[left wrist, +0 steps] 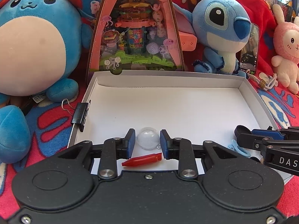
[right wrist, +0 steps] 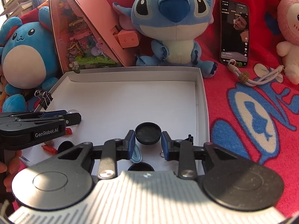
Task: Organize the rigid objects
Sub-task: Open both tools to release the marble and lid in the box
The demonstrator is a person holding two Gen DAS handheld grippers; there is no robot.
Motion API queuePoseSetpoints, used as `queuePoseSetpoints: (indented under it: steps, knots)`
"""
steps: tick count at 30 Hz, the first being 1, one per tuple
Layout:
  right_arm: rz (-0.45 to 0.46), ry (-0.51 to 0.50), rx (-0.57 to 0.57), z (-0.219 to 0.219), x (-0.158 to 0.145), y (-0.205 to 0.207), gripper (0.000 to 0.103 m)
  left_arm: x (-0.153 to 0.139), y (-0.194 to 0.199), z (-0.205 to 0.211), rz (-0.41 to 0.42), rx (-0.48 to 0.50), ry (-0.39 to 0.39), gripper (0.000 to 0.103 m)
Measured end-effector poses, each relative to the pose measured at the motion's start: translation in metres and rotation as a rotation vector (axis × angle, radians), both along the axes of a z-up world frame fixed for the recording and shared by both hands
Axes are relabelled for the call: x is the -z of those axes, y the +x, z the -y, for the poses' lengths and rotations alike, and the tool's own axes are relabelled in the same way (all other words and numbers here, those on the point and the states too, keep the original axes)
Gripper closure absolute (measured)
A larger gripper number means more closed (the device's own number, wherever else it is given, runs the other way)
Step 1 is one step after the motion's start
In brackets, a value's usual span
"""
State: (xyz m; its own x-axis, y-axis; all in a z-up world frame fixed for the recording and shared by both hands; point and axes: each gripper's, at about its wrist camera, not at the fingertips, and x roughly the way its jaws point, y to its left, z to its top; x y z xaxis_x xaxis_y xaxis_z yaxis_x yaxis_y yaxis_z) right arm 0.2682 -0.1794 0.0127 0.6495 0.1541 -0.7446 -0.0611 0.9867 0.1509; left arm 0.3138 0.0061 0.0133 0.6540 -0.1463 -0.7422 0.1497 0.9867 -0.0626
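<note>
1. Far to the left of the left gripper (left wrist: 147,141) sits a round blue plush toy (left wrist: 35,43) with a cream belly and a soft, fuzzy pile, on a red fleece blanket (left wrist: 52,123) with blue and cream shapes.
2. Just ahead and to the left of that gripper, a black metal binder clip (left wrist: 80,113) with bent wire handles grips the left wall of the shallow white cardboard box lid (left wrist: 168,78).
3. The left gripper is clenched on a clear plastic dome (left wrist: 148,138), smooth and half-round with a small loop at its edge; the blue pads press its two sides, just over the lid's flat floor.
4. Right behind those fingers, near the camera, a glossy red cone-shaped cap (left wrist: 143,160) lies flat on the white floor.
5. Straight ahead, past the lid's far wall, stands a pink triangular box (left wrist: 134,29) with a clear window showing a brick-built toy.
6. The right gripper (right wrist: 148,137) grasps a round black cap (right wrist: 148,133), matte and shallow like a small bowl, between its blue pads, inside the lid near its right wall.
7. Just behind its left finger lies a pale blue, soft-looking loop (right wrist: 136,154).
8. Ahead and to the right sit a blue plush alien (right wrist: 173,24), a phone (right wrist: 234,33) with a lit screen, and a pink plush rabbit (right wrist: 288,28).
</note>
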Motion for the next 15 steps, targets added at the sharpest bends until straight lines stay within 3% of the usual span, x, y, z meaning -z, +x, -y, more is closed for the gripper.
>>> queuePoseSetpoints:
  steps: [5,15]
  knots:
    - [0.002,0.012,0.003,0.001,0.001,0.000,0.067,0.001,-0.003,0.004,0.025,0.003,0.029,0.075]
    - [0.005,0.033,0.010,0.004,0.002,-0.001,0.064,0.001,-0.009,0.011,0.052,0.025,0.067,0.062]
